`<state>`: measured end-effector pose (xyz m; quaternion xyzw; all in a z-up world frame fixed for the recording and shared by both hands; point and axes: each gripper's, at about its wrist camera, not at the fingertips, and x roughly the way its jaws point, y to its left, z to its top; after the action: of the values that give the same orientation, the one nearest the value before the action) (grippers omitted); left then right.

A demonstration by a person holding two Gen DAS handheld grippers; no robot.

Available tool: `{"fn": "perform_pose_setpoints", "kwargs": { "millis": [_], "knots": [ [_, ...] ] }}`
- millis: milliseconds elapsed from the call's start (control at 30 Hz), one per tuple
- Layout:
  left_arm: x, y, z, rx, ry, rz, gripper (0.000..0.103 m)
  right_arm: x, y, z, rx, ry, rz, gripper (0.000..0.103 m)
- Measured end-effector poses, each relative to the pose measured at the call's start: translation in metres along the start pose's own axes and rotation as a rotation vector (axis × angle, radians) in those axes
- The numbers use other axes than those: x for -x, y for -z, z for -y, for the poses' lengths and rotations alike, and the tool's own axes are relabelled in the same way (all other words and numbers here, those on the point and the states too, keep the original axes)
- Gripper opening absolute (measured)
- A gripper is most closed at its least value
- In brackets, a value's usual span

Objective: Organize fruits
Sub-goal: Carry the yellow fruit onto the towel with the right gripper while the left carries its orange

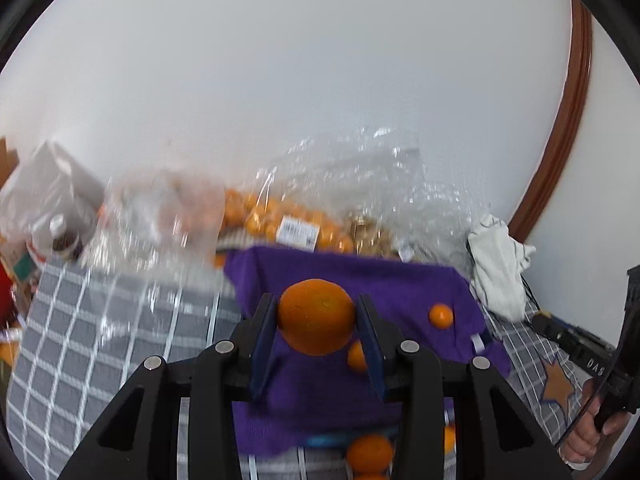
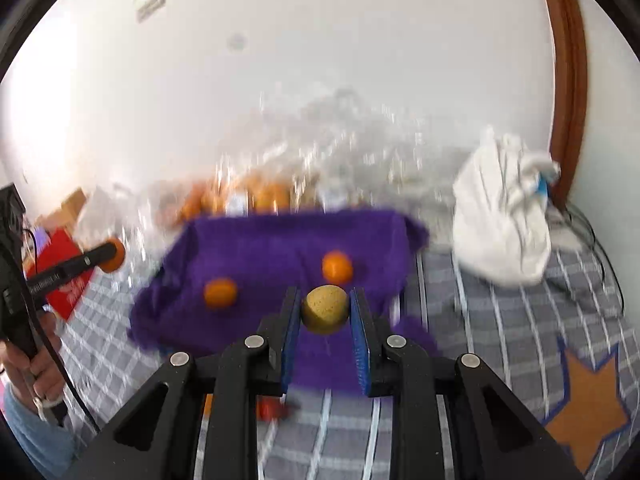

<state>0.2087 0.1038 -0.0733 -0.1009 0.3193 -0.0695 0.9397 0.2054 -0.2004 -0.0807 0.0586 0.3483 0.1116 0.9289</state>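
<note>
My left gripper [image 1: 317,316] is shut on a large orange [image 1: 316,316], held above a purple cloth [image 1: 360,280]. Small tangerines lie on the cloth, one at the right [image 1: 441,315] and one behind my right finger [image 1: 356,356]. My right gripper [image 2: 325,310] is shut on a yellow-brown speckled round fruit [image 2: 324,309] above the same purple cloth [image 2: 260,252]. Two tangerines lie on the cloth in that view, left [image 2: 220,292] and centre [image 2: 337,267]. The left gripper with its orange [image 2: 112,256] shows at the far left.
A clear plastic bag of tangerines [image 1: 288,220] lies behind the cloth against the white wall. A white bundle [image 2: 500,220] sits at the right. More oranges [image 1: 370,454] lie near the front. A red packet [image 2: 68,280] and boxes are at the left on the grey checked sheet [image 2: 500,340].
</note>
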Motion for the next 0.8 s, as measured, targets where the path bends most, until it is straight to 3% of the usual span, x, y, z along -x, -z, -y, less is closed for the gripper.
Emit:
{"fn": "perform_pose_setpoints", "kwargs": {
  "millis": [167, 467, 600, 800],
  "knots": [
    [-0.036, -0.021, 0.01, -0.007, 0.003, 0.0, 0.038, -0.031, -0.023, 0.011, -0.02, 0.05, 0.03, 0.025],
    [-0.124, -0.002, -0.007, -0.038, -0.061, -0.166, 0.038, -0.089, 0.011, 0.029, -0.028, 0.031, -0.089, 0.024],
    [-0.138, 0.007, -0.016, 0.013, -0.026, -0.233, 0.038, -0.102, 0.023, 0.029, -0.006, 0.028, -0.12, 0.025],
    [-0.146, 0.014, -0.018, 0.02, -0.059, -0.265, 0.038, -0.117, 0.033, 0.032, -0.002, 0.031, -0.144, 0.025]
  ]
}}
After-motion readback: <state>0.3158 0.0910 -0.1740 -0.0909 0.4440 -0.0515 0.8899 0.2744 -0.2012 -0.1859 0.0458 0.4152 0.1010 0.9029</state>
